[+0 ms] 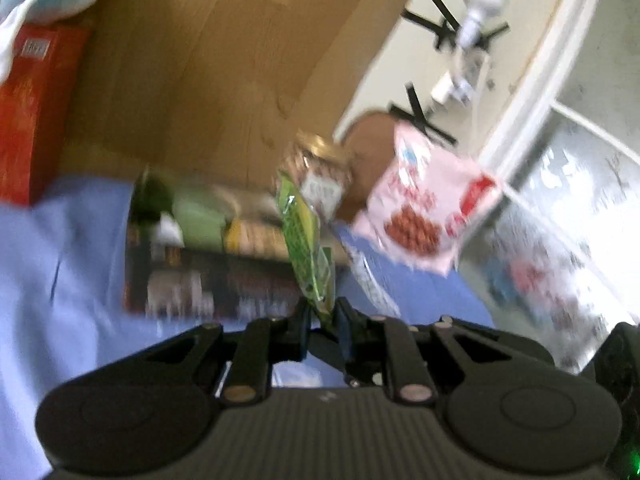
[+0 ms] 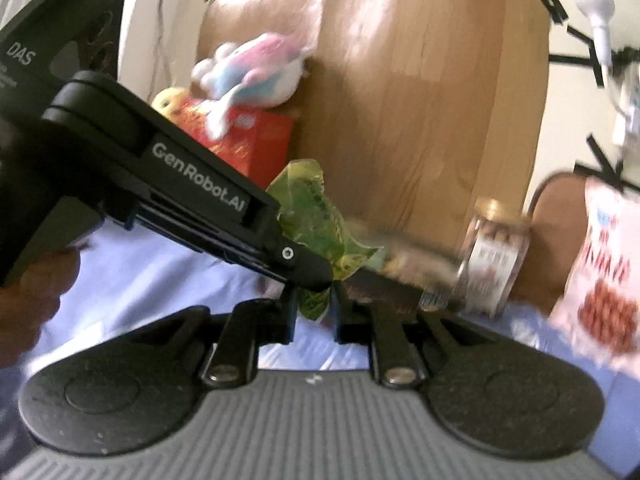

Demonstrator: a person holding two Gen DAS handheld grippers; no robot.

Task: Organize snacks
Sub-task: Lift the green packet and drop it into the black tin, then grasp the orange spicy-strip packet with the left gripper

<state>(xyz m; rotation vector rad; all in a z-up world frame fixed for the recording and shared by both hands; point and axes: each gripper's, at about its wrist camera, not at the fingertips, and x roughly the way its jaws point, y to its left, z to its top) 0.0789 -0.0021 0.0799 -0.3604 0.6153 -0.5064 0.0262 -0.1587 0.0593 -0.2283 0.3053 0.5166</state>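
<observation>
My left gripper [image 1: 323,312] is shut on a green snack packet [image 1: 306,236], held above the blue cloth. In the right wrist view the left gripper [image 2: 320,274] reaches in from the left, and the green packet [image 2: 316,216] sits at its tip. My right gripper [image 2: 313,300] has its jaws close around the packet's lower edge; I cannot tell whether they touch it. A dark snack box [image 1: 208,276] lies on the cloth. A clear jar of snacks [image 1: 320,168] [image 2: 494,256] and a pink snack bag [image 1: 428,216] [image 2: 600,280] stand behind.
A red box [image 1: 36,120] [image 2: 248,140] with a plush toy [image 2: 256,64] on it stands at the left. A brown cardboard panel [image 1: 208,60] [image 2: 420,100] backs the scene. A blue cloth [image 1: 60,280] covers the surface. A window [image 1: 580,180] is at the right.
</observation>
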